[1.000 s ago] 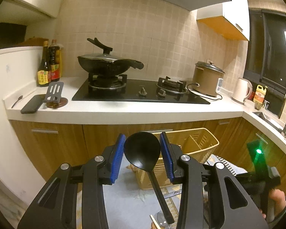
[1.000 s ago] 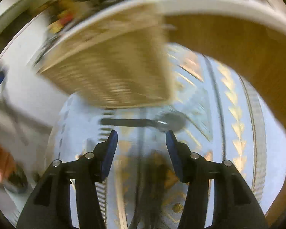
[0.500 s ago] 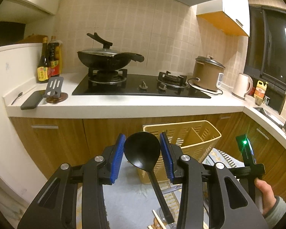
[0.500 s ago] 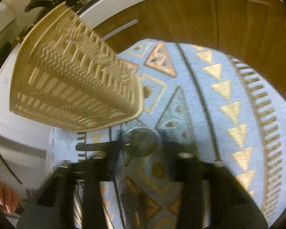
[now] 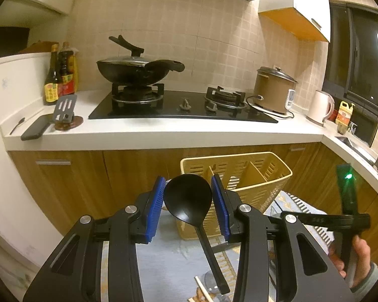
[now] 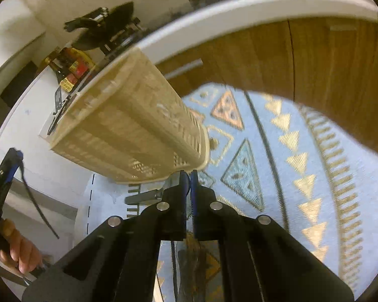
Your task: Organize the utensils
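The left gripper (image 5: 187,207) clamps the bowl of a black ladle (image 5: 187,197), likely light, stiff and slippery plastic, near the basket (image 5: 239,173), while the right gripper (image 6: 189,176), jaws together, pinches a grey spoon (image 6: 143,196) on the rug (image 6: 289,176).

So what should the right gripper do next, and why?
Probably lift the spoon up toward the basket. The right gripper looks shut on the spoon's bowl, right beside the basket, so the pick seems done.
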`<state>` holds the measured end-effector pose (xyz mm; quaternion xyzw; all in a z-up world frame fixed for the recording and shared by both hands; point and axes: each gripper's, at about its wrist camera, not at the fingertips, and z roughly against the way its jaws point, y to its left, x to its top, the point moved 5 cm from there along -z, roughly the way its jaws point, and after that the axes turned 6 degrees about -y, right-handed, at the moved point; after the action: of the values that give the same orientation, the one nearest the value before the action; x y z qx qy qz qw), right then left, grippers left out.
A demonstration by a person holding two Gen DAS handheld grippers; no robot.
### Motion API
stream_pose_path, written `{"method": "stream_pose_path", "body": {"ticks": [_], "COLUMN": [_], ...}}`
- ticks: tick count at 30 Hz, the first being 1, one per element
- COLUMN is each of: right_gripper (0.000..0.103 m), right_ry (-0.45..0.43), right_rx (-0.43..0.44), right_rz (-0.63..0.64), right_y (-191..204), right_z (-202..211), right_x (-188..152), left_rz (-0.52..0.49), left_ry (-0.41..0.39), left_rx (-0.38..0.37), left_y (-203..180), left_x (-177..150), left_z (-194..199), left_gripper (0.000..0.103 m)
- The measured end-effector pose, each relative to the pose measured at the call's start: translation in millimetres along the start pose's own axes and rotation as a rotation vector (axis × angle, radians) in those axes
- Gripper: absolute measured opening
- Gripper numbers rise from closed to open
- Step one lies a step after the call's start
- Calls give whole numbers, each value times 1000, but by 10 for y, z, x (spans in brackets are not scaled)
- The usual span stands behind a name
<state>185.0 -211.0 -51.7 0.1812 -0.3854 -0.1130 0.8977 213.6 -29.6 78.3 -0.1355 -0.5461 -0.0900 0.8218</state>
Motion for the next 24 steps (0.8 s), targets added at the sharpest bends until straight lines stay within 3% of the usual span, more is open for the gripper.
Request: {"method": "stream_pose_path", "body": {"ticks": [6,9,24], "right_gripper": [2,2,2], "right_ry": [-90,-91,-133], "right_rx": [-78,-120,-137], "right_rz": [158,242,357], "right_y": [351,520,1027], "right_z": [348,373,579], "right_x": [145,152,262], "left_rz": [-6,-12,27], "left_ry": [0,-5,-49], "left_rx": [-8,-8,6], "left_y": [-58,-65,181], "left_x": [-19,-31,103], "left_z": [-13,11,119], "left_gripper": [36,36,36]}}
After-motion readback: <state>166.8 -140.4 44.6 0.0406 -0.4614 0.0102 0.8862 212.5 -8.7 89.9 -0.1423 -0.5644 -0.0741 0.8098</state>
